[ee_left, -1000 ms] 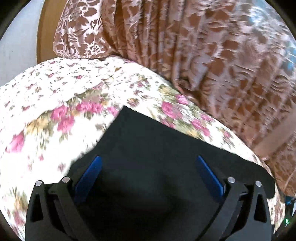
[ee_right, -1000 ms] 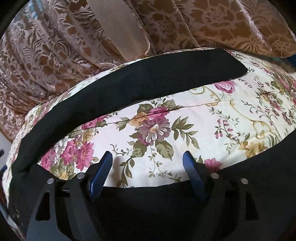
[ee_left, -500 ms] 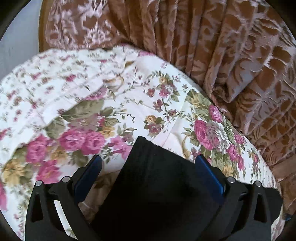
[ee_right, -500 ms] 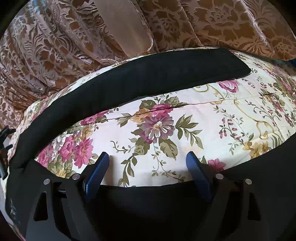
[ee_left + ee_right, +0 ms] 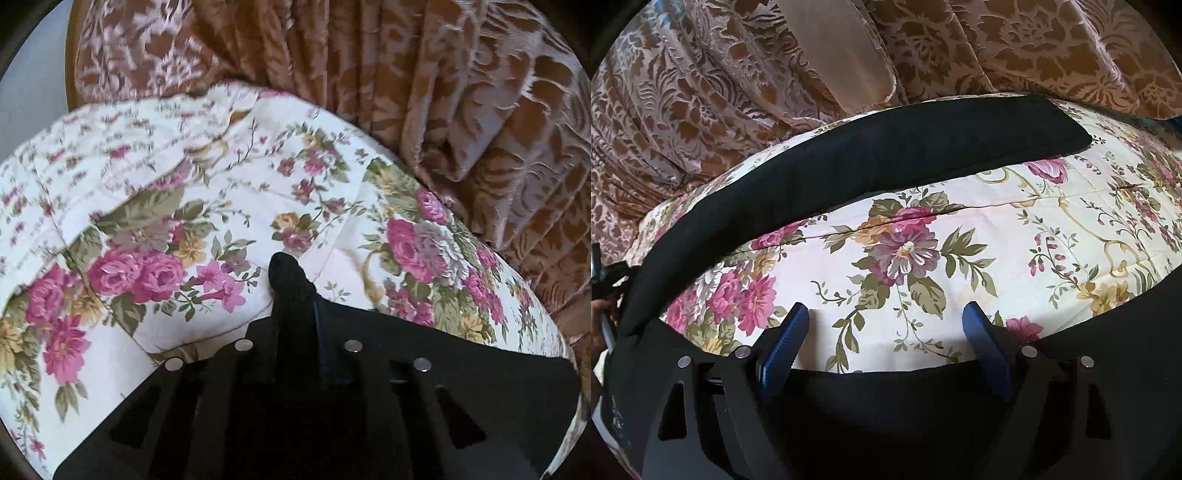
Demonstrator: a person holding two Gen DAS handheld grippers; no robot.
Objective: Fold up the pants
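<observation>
A: What does the left wrist view show?
B: The left hand-held gripper [image 5: 295, 295] has just been closing and now pinches a bunched corner of the black pants [image 5: 461, 354], which lie on the floral bedspread [image 5: 229, 192] before the brown curtain [image 5: 406, 74].
A: And the right wrist view?
B: The right hand-held gripper [image 5: 882, 325] stands spread over the pants' [image 5: 886, 147] near edge, gripping nothing; one leg stretches along the bedspread's [image 5: 997, 240] far side.
</observation>
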